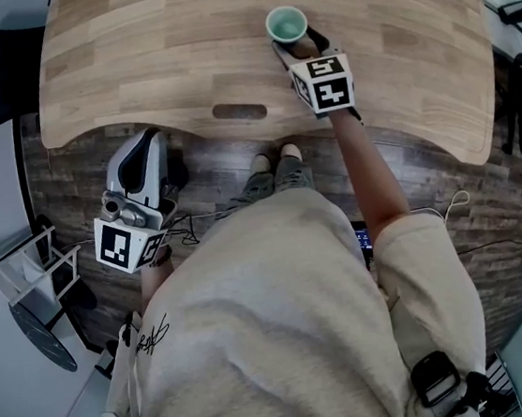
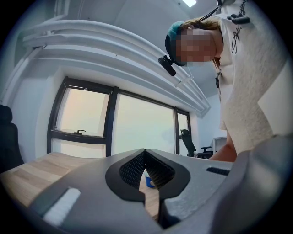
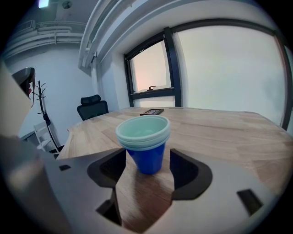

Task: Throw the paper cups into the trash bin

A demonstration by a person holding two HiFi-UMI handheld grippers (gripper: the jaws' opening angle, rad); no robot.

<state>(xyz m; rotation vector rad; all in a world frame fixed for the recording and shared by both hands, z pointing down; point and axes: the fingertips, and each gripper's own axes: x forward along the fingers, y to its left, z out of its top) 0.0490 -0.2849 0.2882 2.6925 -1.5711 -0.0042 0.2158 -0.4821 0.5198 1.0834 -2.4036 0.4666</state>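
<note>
A stack of blue paper cups with a pale green inside stands upright on the wooden table, near its front edge. My right gripper reaches over the table edge, and its jaws stand open just short of the stack. In the right gripper view the cups sit between the open fingertips of that gripper, untouched. My left gripper hangs below the table edge at the person's left side. Its jaws are shut on nothing, and the cups show small and far through the gap beneath them.
A dark cable slot lies in the table's front edge. A flat dark object rests at the table's far end. A black office chair stands beyond the table, and a white rack stands on the floor at the left. No trash bin shows.
</note>
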